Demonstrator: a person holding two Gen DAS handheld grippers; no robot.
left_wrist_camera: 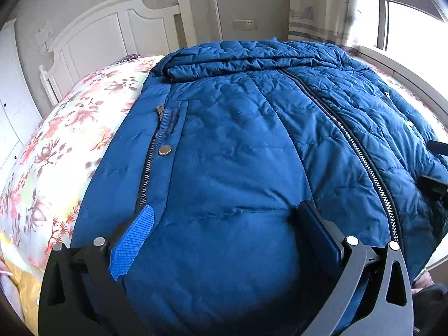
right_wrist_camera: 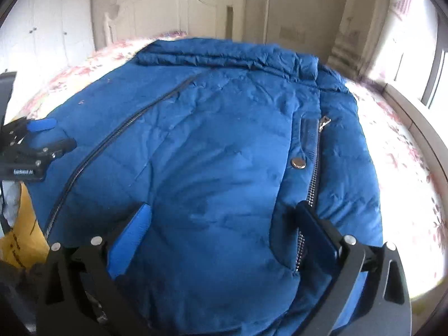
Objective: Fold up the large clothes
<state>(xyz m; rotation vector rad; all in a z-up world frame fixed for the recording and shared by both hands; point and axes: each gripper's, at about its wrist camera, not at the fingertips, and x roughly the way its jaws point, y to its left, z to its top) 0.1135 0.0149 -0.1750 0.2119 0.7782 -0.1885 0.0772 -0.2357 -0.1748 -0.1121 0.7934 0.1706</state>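
Observation:
A large blue padded jacket [left_wrist_camera: 238, 145] lies front up on the bed, its main zipper [left_wrist_camera: 361, 151] closed and its sleeves folded across the top near the collar. It also fills the right wrist view [right_wrist_camera: 218, 151]. My left gripper [left_wrist_camera: 224, 224] is open, its fingers spread wide over the jacket's lower hem on the left half, next to a pocket zipper [left_wrist_camera: 148, 165]. My right gripper [right_wrist_camera: 224, 224] is open too, spread over the hem on the right half beside the other pocket zipper [right_wrist_camera: 313, 179]. The left gripper shows at the left edge of the right wrist view [right_wrist_camera: 42, 137].
The floral bedsheet [left_wrist_camera: 64, 145] surrounds the jacket. A white headboard [left_wrist_camera: 112, 28] stands at the far end. A window sill [left_wrist_camera: 406, 70] runs along the right. A yellow bag [right_wrist_camera: 19, 240] sits at the near left of the bed.

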